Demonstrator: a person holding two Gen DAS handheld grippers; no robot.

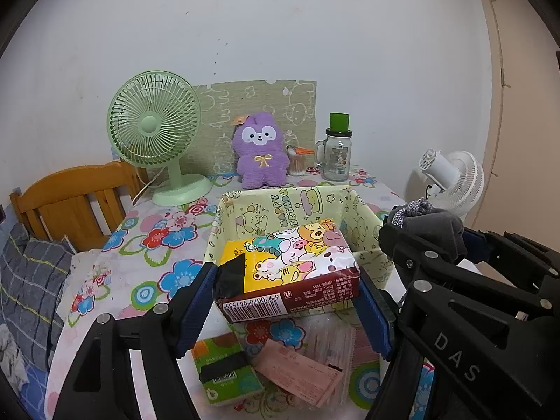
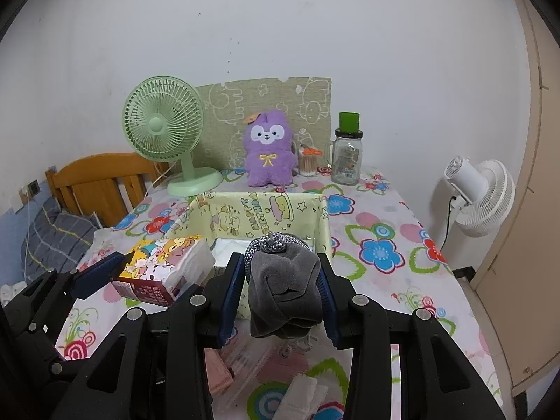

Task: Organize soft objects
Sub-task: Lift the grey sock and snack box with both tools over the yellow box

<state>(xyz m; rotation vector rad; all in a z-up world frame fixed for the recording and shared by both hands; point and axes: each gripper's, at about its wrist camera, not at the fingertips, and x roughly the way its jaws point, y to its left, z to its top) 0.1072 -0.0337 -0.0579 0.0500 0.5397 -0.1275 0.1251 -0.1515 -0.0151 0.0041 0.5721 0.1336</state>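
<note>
My left gripper [image 1: 285, 295] is shut on a tissue pack [image 1: 290, 266] printed with cartoon animals, its blue pads pressing both ends. The pack hangs above the near edge of a pale yellow "Happy Birthday" box [image 1: 245, 210]. My right gripper [image 2: 280, 294] is shut on a rolled grey sock bundle [image 2: 283, 280] with a speckled cuff, held in front of the same box [image 2: 308, 210]. Something white [image 2: 231, 248] lies inside the box. On the flowered tablecloth below lie a green tissue pack [image 1: 224, 367] and a pink packet [image 1: 304, 374].
Against the back wall stand a purple plush toy [image 1: 260, 150], a green desk fan [image 1: 154, 129], a glass jar with a green lid [image 1: 337, 154] and a cotton-swab holder [image 1: 297, 164]. A white fan [image 2: 479, 192] stands right of the table, a wooden headboard [image 1: 70, 203] left.
</note>
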